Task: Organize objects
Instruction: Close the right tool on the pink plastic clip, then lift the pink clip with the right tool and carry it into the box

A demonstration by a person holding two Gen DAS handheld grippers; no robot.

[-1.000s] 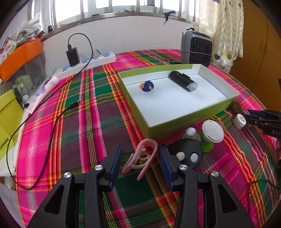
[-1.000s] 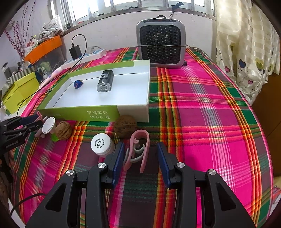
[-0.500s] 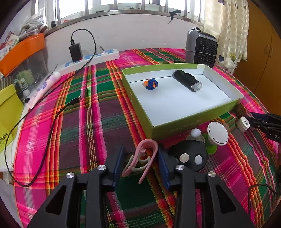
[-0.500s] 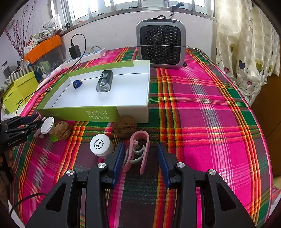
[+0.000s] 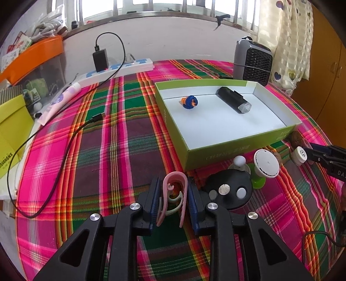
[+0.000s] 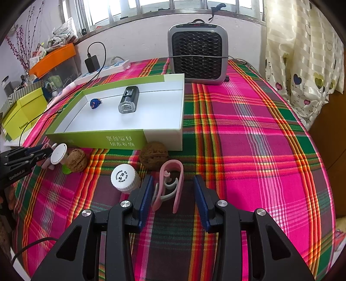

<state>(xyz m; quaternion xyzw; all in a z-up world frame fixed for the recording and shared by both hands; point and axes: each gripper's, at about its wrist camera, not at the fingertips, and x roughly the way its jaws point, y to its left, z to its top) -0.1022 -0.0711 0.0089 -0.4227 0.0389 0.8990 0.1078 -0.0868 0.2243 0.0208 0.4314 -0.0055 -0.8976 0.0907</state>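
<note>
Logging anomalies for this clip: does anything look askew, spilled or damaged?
Nothing spilled or broken. The flashlight lies diagonally in the green box, and the white-capped bottle is tipped on its side.

Barred window (image 6: 151, 8) along the back, bright daylight behind it, above a white wall (image 5: 173, 43) and sill. Table under a pink, green and maroon plaid cloth (image 6: 248, 129); cream curtain with heart prints (image 6: 302, 54) at the right, brown wooden cabinet (image 5: 324, 75) beside it. Orange-lidded bin (image 5: 32, 58) and yellow-green box (image 6: 23, 108) at the left edge.
</note>
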